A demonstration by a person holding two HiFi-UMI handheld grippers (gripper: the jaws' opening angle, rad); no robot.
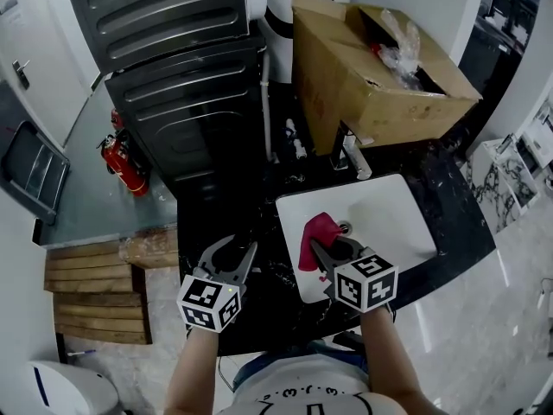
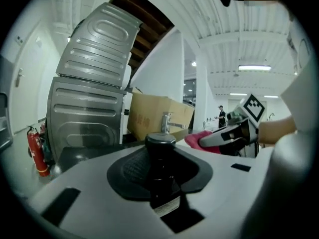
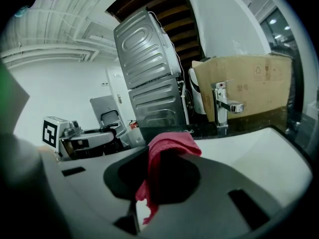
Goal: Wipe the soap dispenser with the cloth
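Black marbled counter (image 1: 449,206) runs across the head view, with a white sink (image 1: 393,210) set into it, a chrome faucet (image 1: 352,156) at the back rim, and an open cardboard box (image 1: 363,67) behind that. Two grey ribbed appliances (image 1: 181,76) stand stacked at the left, and their top is cut off by the frame. A red fire extinguisher (image 1: 125,167) stands beside them.

From above we can hardly make out the soap dispenser (image 2: 160,168), because it is dark and lost against the black stone. The left gripper view shows it plainly as a dark bottle with a round cap, standing upright between the jaws. Its base is hidden behind the gripper's body, and the print on its pale label is too small to read. We cannot make out a spout. The left gripper (image 1: 242,245) is clamped on the bottle, with a dark pad on either side of it, and holds it over the counter just left of the sink.

The right gripper (image 1: 330,240) is closed on the pink cloth (image 1: 315,232). The cloth bunches above the jaws, and a strip hangs down between them, where its end drops out of sight. This claw sits over the sink's near left corner, to the right of the dispenser. Cloth and bottle are near each other but apart.
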